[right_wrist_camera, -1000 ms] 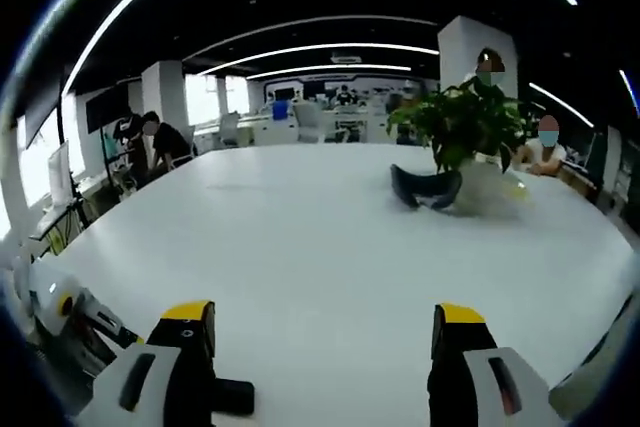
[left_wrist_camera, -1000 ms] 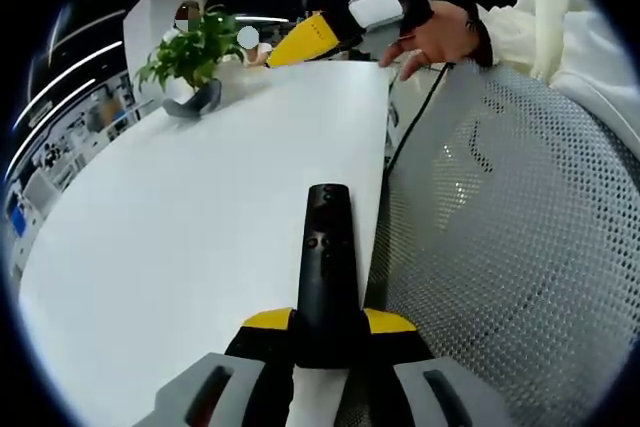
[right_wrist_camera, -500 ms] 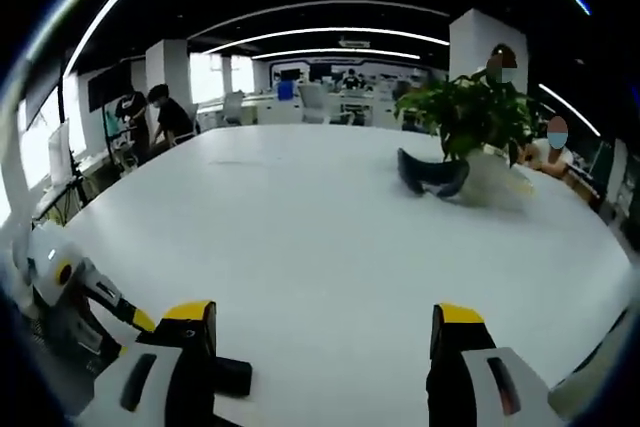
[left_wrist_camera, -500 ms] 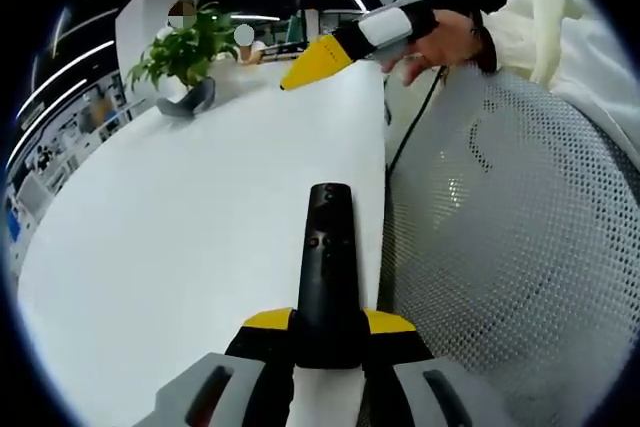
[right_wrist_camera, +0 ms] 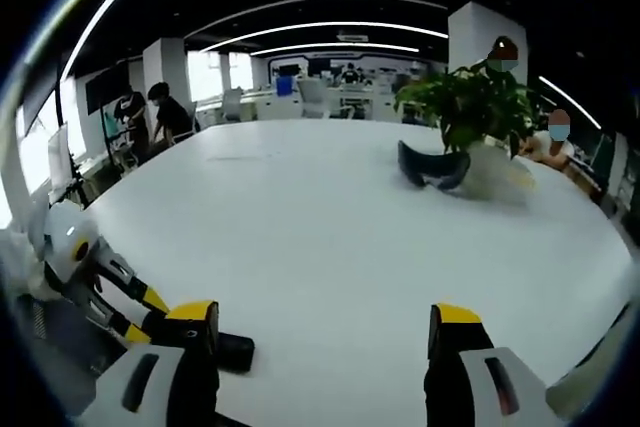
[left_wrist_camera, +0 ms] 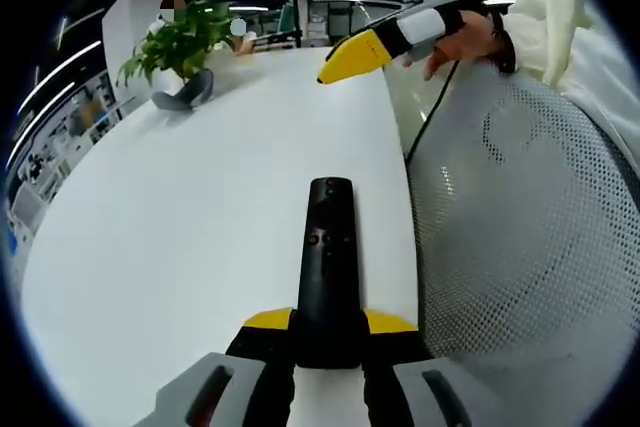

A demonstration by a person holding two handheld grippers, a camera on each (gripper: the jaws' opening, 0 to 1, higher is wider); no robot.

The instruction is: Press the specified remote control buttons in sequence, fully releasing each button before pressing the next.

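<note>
The left gripper (left_wrist_camera: 330,332) has its jaws clamped on the near end of the black remote (left_wrist_camera: 328,247), which points out over the white surface (left_wrist_camera: 200,197), close to its edge. The right gripper (right_wrist_camera: 325,332) has its jaws wide apart, holding nothing, near the remote's end. Its yellow tip could push too hard and tip the remote loose. It could also hit two buttons at once. Far off sits a plant (right_wrist_camera: 470,107).
</note>
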